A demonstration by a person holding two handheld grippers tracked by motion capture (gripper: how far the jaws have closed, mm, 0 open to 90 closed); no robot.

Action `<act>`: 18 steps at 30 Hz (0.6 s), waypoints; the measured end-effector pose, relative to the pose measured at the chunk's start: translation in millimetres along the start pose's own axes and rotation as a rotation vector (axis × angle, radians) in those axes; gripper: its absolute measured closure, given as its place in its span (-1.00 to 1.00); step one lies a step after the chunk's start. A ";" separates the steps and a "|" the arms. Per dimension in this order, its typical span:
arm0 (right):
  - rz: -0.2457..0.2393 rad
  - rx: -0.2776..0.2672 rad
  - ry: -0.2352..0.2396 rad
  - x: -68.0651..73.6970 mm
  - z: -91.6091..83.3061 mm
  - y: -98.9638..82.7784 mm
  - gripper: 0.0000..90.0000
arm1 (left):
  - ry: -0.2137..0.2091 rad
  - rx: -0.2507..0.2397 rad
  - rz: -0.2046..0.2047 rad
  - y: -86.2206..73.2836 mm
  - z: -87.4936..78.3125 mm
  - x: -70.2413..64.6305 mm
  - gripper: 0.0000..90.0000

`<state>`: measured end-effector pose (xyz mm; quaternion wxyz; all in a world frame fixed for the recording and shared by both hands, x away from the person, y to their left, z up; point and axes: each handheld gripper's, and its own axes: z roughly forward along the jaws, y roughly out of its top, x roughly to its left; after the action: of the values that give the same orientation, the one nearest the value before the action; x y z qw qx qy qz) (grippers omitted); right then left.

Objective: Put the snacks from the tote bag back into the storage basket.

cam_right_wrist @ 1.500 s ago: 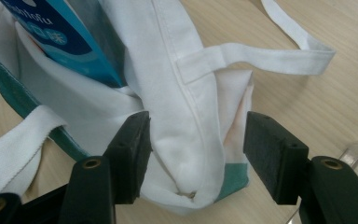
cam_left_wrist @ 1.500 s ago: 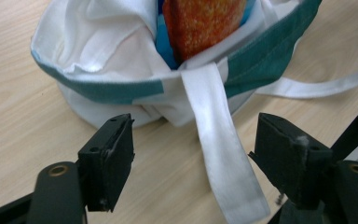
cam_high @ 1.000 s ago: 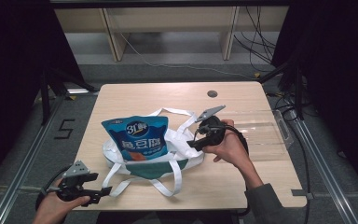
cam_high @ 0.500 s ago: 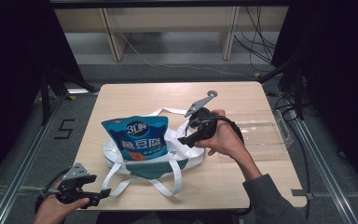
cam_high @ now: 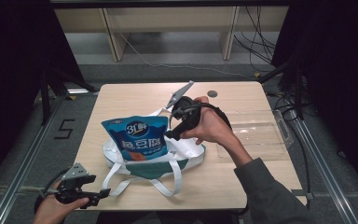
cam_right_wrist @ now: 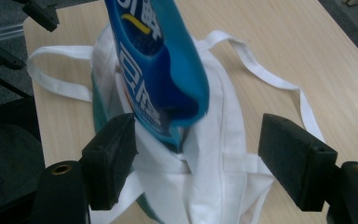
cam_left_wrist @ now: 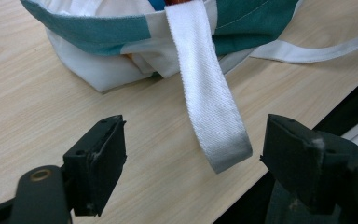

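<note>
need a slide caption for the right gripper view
Open right gripper above a blue pouch standing in a white tote bag.

**Cloth, glossy film, matt wood**

Woven cloth for the tote bag [cam_high: 144, 161], white and teal, matt; coarse ribbed weave on the handle strap [cam_left_wrist: 209, 98]. Glossy, smooth blue plastic film on the pouch [cam_high: 137, 140]. Pale wood-grain tabletop [cam_high: 121, 100], smooth and matt. Clear, shiny plastic tray [cam_high: 256, 135] at 3 o'clock from the bag.

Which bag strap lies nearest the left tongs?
The front strap that hangs off the table's near edge, its looped end between the open left tongs. The other strap lies behind the bag.
</note>
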<state>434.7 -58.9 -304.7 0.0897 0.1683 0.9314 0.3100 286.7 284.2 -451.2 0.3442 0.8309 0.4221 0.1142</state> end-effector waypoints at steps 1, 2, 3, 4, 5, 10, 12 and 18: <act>-0.007 0.002 0.009 0.4 0.4 5.2 -0.37 | 0.000 -0.004 -0.004 0.0 0.3 -0.2 -0.54; -0.015 0.003 0.014 0.9 0.8 10.6 -0.38 | 0.004 -0.008 -0.010 -0.2 1.0 -0.2 -0.54; -0.037 0.004 0.023 1.0 1.6 17.6 -0.41 | 0.009 0.007 -0.006 0.0 0.3 0.2 -0.54; -0.041 0.006 0.029 1.7 2.0 21.8 -0.41 | -0.001 0.015 0.001 0.0 0.0 0.9 -0.54; -0.046 0.009 0.036 2.8 2.5 27.2 -0.40 | 0.000 0.010 -0.009 -0.4 1.0 0.5 -0.54; -0.086 0.035 0.059 7.2 8.2 50.9 -0.35 | 0.010 0.000 -0.008 -1.3 2.5 -0.1 -0.54; -0.110 0.055 0.071 8.2 12.4 58.3 -0.29 | 0.001 0.008 0.000 -1.3 1.2 0.4 -0.54; -0.143 0.094 0.087 11.5 24.2 73.1 -0.15 | 0.011 0.005 0.000 -1.5 2.4 -0.3 -0.54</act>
<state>449.5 13.5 -280.2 0.0631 0.0920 0.9576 0.2658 286.7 283.4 -453.9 0.3399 0.8311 0.4242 0.1178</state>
